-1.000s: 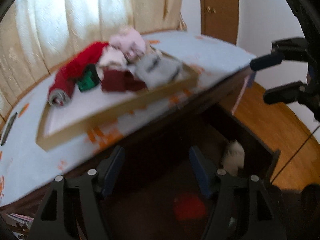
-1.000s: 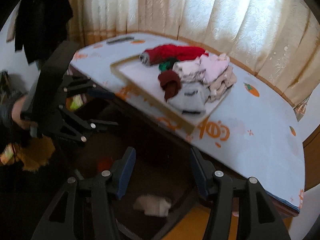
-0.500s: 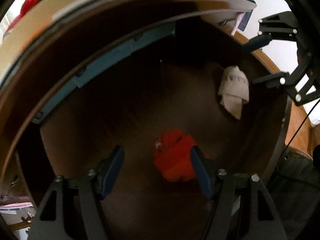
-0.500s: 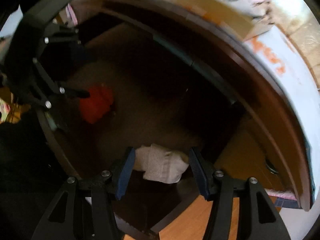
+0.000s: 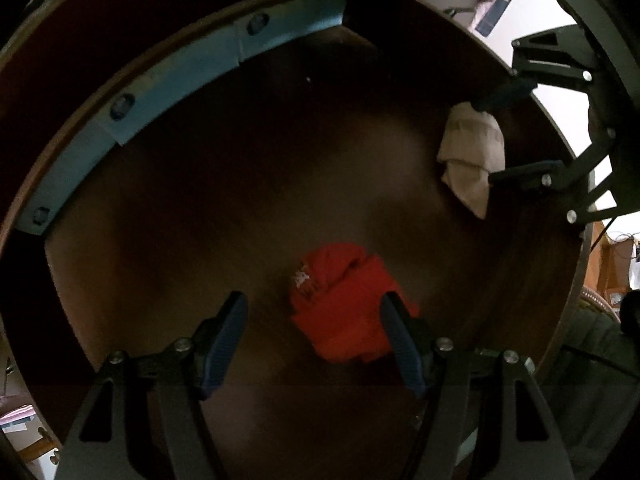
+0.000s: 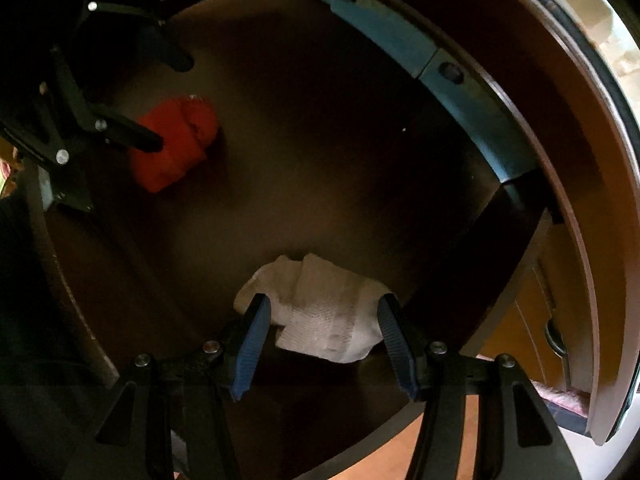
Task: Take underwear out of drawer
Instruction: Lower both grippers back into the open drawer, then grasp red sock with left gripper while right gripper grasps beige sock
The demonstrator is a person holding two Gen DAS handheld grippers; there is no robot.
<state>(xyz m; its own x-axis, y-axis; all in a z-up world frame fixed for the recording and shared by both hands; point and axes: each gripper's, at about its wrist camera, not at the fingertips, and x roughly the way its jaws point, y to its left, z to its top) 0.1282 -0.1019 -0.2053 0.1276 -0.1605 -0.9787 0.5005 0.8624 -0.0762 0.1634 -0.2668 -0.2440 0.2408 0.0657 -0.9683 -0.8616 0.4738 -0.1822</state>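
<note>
The open drawer (image 5: 280,152) is dark brown inside, and two pieces of underwear lie on its floor. A crumpled red one (image 5: 344,304) sits under my left gripper (image 5: 313,302), close to the right finger (image 5: 396,332) and apart from the left one. My left gripper is open and points steeply down. A white one (image 6: 324,312) lies between the fingers of my right gripper (image 6: 323,304), which is open and straddles its edges. The left wrist view shows the right gripper (image 5: 504,136) over the white underwear (image 5: 472,156). The right wrist view shows the left gripper (image 6: 168,100) over the red underwear (image 6: 176,140).
A blue-grey rail (image 5: 180,84) with bolts curves along the underside of the table above the drawer's back; it also shows in the right wrist view (image 6: 400,28). The table edge (image 6: 592,200) overhangs on the right. Wooden floor (image 6: 516,320) and a metal handle (image 6: 556,336) lie beyond the drawer's side.
Both grippers tipped from facing the table top and its tray of clothes to pointing down into the drawer, and sank closer to the red and white underwear. Their jaws kept the same width.
</note>
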